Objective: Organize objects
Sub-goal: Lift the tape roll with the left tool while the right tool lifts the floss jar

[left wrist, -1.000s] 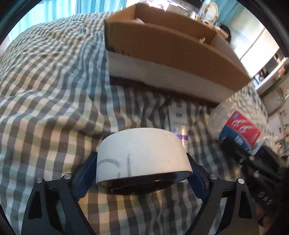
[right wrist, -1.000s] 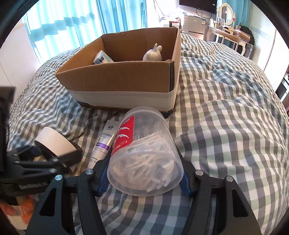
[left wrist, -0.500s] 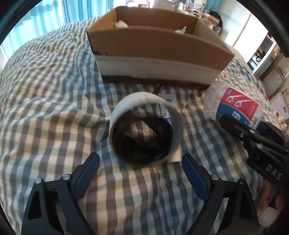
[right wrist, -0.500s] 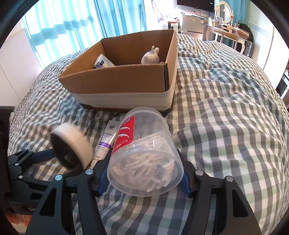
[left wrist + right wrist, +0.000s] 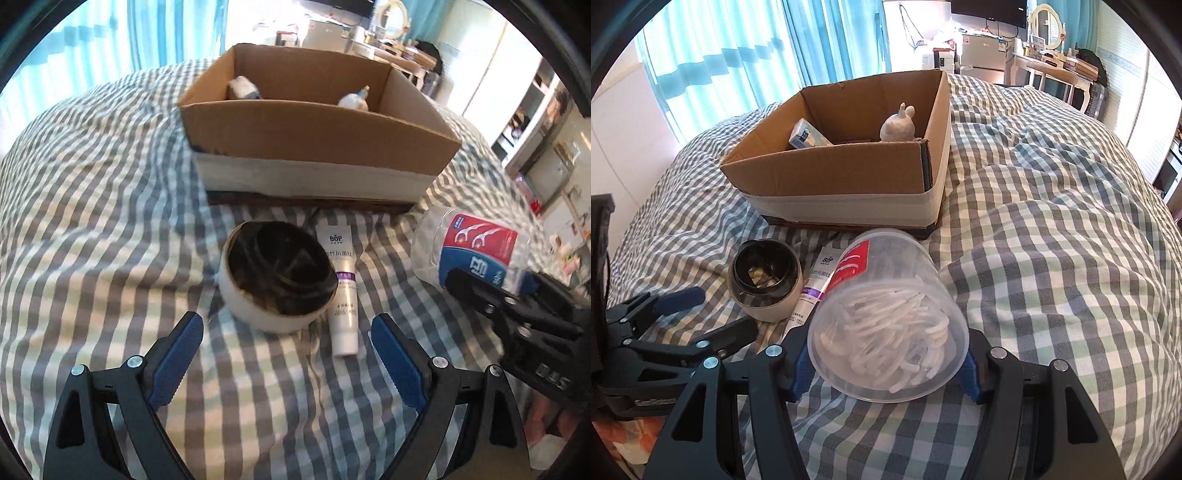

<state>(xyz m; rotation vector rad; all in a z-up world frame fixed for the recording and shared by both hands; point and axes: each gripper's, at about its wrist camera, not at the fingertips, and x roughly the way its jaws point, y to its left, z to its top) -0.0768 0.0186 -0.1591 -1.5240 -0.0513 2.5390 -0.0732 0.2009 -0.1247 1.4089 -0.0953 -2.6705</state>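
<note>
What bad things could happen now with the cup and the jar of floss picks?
1. The white cup lies tipped on the soft checked blanket, free of the open left gripper, so it might roll.
2. It leans against the tube, and a new grab could snag both.
3. The right gripper pinches the round, smooth floss jar, which could slip on the way to the box.

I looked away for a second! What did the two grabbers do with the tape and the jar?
The left gripper let go of the tape roll; it tipped and now lies on the bedspread, touching the white tube. The right gripper still clamps the floss-pick jar. The cardboard box stayed put.
</note>
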